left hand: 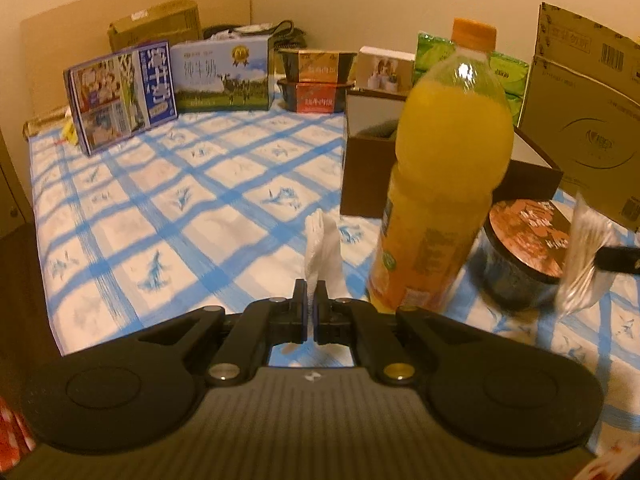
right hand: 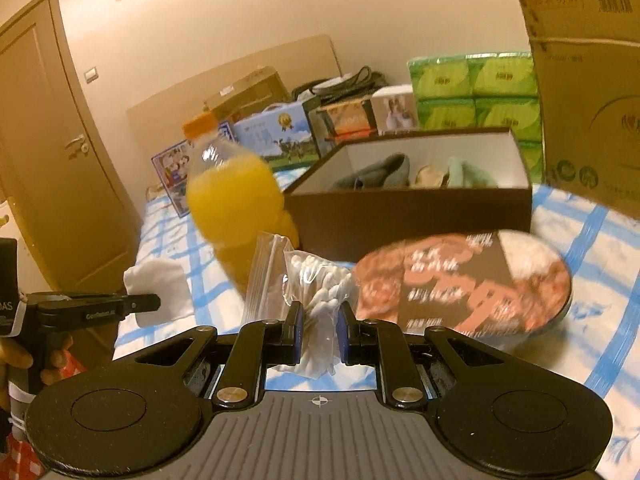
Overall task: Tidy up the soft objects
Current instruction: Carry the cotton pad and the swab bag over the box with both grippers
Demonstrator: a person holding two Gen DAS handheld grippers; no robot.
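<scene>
Left gripper (left hand: 311, 300) is clenched tight on a white cloth (left hand: 323, 250), which sticks up from between the pads at the 6 o'clock edge of the left wrist view. In the right wrist view that same cloth (right hand: 160, 288) hangs off the gripper's tip out at 9 o'clock, above the blue-checked sheet (left hand: 180, 200).

Right gripper (right hand: 319, 322) grips a clear zip bag of cotton swabs (right hand: 316, 292), fingers pressed in on both sides of the plastic, bag raised off the bed. From the left wrist it shows blurred at 3 o'clock (left hand: 586, 256).

Just beyond, the orange juice bottle (left hand: 444, 168) stands upright at 2 o'clock of the left gripper; beside it, a round noodle bowl (right hand: 464, 280) with a printed lid sits at 2 o'clock of the right gripper.

Behind those, the open brown box (right hand: 408, 212), at 12 o'clock in the right view, and inside it soft items: something grey (right hand: 380, 172), plus pale beige and mint pieces.

Further back, green tissue packs (right hand: 476, 92), a tall cardboard carton (right hand: 592, 100) at 2 o'clock, and a milk carton box (left hand: 224, 76) against the headboard.
</scene>
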